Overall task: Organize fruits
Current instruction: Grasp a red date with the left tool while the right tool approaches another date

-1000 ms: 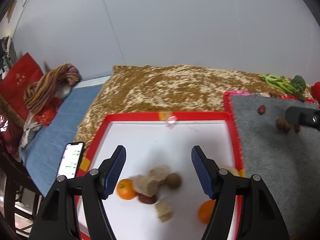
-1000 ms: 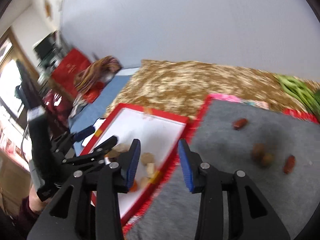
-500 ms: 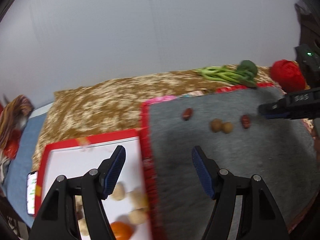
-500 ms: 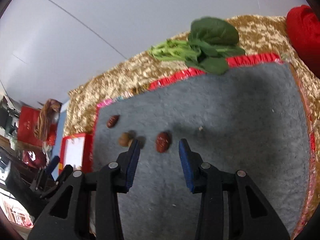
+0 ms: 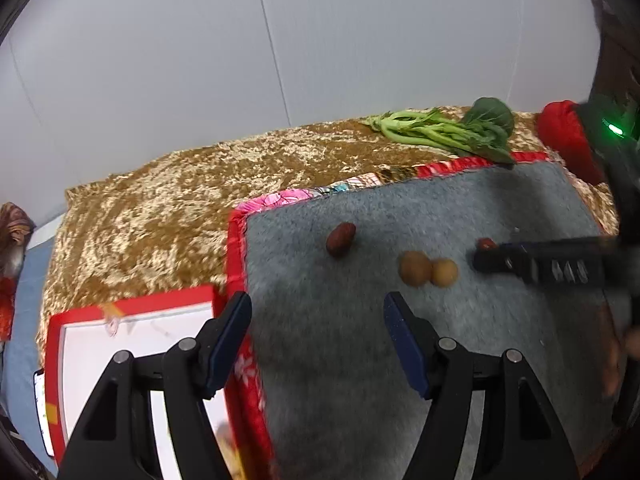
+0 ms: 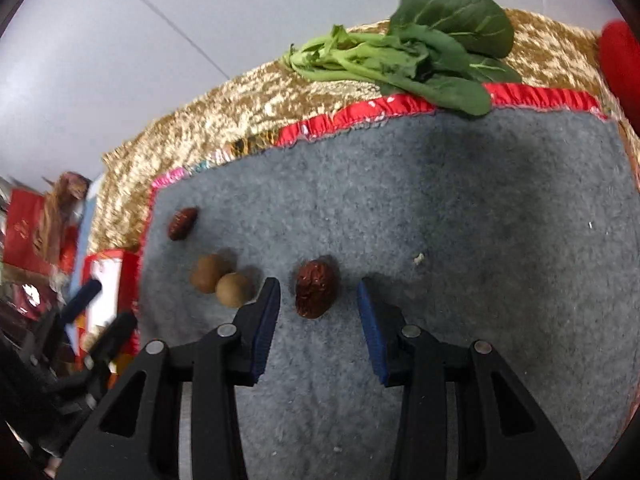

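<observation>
target: wrinkled dark-red jujube date (image 6: 316, 289) lies on the grey fleece mat (image 6: 460, 208), right between your right gripper (image 6: 318, 308) blue pads, touching neither.
right gripper: jaws spread wide, empty.
left gripper: left gripper (image 5: 318, 340) also spread open, nothing held; hovers over the mat's left edge.
other fruit: two round tan longan-like fruits (image 6: 222, 280) touching each other, just left of the target; second dark-red date (image 6: 183, 223) farther back-left.
grasp: my call — drop straight down, keep the date centred, close slowly. It's oblong and lies roughly along the fingers, so you pinch its narrow width. Watch the left pad: the nearer tan fruit sits just beside it and could get nudged.
drop-off: probably the red-rimmed white tray (image 5: 132, 320) left of the mat; contents barely visible here.
surface: soft pile mat with red trim, on a gold crushed-velvet cloth (image 5: 180, 200); fruit may roll little.
room: leafy green vegetable bunch (image 6: 408, 56) at mat's far edge, plain grey wall behind.
</observation>
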Available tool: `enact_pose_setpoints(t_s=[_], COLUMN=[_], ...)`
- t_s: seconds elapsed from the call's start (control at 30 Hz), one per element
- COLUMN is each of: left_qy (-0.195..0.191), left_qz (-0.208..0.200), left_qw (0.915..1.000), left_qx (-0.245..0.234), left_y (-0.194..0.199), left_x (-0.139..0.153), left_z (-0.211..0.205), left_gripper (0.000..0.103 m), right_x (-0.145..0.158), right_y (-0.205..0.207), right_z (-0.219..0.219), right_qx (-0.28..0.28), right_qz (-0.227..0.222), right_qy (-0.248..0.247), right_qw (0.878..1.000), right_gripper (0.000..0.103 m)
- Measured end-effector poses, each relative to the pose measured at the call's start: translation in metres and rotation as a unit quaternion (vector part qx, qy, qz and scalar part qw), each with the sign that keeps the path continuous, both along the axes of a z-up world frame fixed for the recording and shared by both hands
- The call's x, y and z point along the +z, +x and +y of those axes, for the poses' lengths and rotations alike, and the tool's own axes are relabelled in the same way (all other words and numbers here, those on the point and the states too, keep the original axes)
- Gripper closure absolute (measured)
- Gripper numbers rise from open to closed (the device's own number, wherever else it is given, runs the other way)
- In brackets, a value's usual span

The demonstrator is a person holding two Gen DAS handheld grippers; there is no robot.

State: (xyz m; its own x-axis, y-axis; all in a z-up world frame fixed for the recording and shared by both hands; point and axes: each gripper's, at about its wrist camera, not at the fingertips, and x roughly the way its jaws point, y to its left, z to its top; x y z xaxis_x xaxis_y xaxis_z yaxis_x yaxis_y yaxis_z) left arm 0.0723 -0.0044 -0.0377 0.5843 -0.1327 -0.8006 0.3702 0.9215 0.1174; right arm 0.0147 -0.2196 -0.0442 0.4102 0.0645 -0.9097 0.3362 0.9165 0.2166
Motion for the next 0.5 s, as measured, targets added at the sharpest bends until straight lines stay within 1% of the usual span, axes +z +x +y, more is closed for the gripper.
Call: enact_pose_setpoints(t_s=[0.03,0.1,0.2,0.3,0.4,0.47,0.5], left_qy=[0.007,0.013,0.007,0.02,0.017,0.016,0.016], left_qz=[0.003,0.005,0.008,0.004,0.02,0.03,0.035], left_qw=[1.0,0.9998,0.9999,0.9998,0.9995,0.9991,0.9987], left_qx=[0.006,0.015,0.012,-0.003,-0.015,-0.025,-0.032], left_y=[0.008,0.019,0.034,0.043,0.053,0.057,0.058], left_x=[-0.003,-0.006,-0.007,-0.011,-0.02,-0.025,-0.028], left_z=[0.0,-0.001,-0.008,-0.02,-0.025,-0.029,-0.031], left_gripper=[0.035,0.035,0.035,0.035,0.045,0.057,0.06], right_x=[0.001,0.001,0.0,-0.002,-0.005,-0.006,-0.006], right_y=[0.001,0.001,0.001,0.004,0.004,0.005,0.006], right_z=[0.004,0.007,0.005,0.006,0.005,0.006,0.006], right_qx=[0.009,0.022,0.028,0.031,0.034,0.035,0.036], right_qz=[0.002,0.005,0.008,0.012,0.013,0.013,0.013], right_qy=[-0.014,-0.023,-0.024,-0.023,-0.022,-0.021,-0.02], right_qw=[1.0,0.999,0.999,0.999,0.999,0.999,0.999], right_gripper=[0.064,0.073,0.074,0.074,0.074,0.074,0.074])
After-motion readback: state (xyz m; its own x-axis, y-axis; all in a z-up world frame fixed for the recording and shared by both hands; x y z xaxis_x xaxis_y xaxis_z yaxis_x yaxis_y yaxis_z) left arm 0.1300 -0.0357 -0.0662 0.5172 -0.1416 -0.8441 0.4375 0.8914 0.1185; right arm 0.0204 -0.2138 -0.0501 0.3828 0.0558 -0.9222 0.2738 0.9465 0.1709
